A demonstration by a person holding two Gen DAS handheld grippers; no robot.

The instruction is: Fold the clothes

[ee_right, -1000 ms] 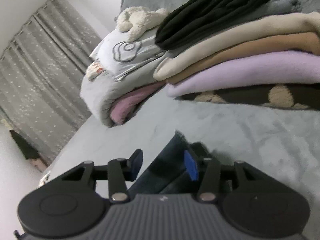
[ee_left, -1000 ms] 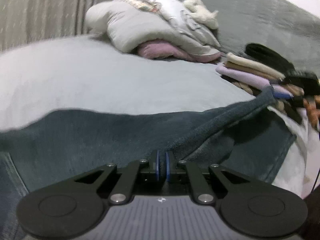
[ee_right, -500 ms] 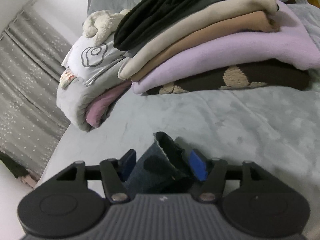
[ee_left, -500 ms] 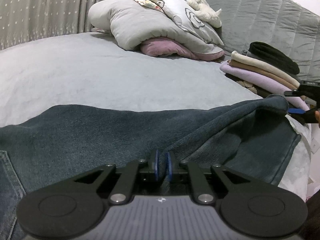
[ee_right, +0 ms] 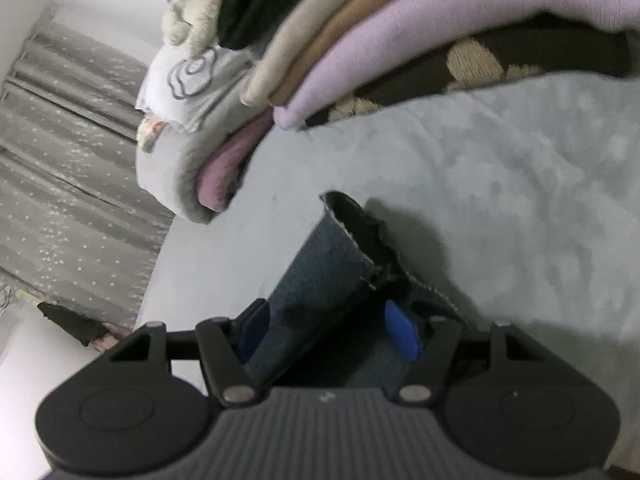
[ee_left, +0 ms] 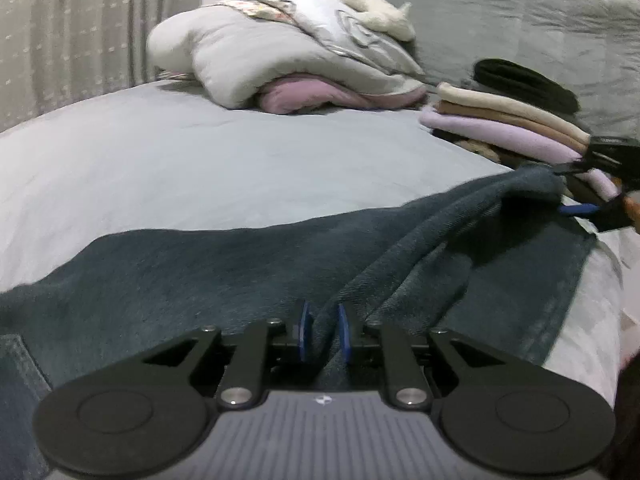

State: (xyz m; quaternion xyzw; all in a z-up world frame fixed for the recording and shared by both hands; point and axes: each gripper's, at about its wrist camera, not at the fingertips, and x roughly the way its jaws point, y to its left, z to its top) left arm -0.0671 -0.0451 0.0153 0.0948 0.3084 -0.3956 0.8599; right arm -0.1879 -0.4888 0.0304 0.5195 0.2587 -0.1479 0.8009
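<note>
The jeans (ee_left: 248, 276) are lying across the grey bed (ee_left: 224, 168), their long axis running side to side in front of me, one end trailing off past my left edge and the other reaching toward the stack of folded clothes (ee_left: 508, 128) on my right. A raised fold of the denim is stretching as a ridge from my left gripper (ee_left: 323, 334) up and rightward to my right gripper (ee_left: 588, 196). I am pinching that fold with my left fingers (ee_left: 305, 330), the blue pads nearly together with cloth squeezed between them. In my right wrist view the frayed edge of the jeans (ee_right: 340, 276) is standing up and pointing away from me, toward the stack of folded clothes (ee_right: 420, 52). My right gripper (ee_right: 328, 338) is standing wide around this edge, fingers (ee_right: 402, 334) apart, with denim between them; I cannot tell whether either pad is pressing it. Beyond, a bundled duvet (ee_left: 256, 64) is sitting against the headboard (ee_left: 500, 12), with curtains (ee_right: 60, 152) behind.
</note>
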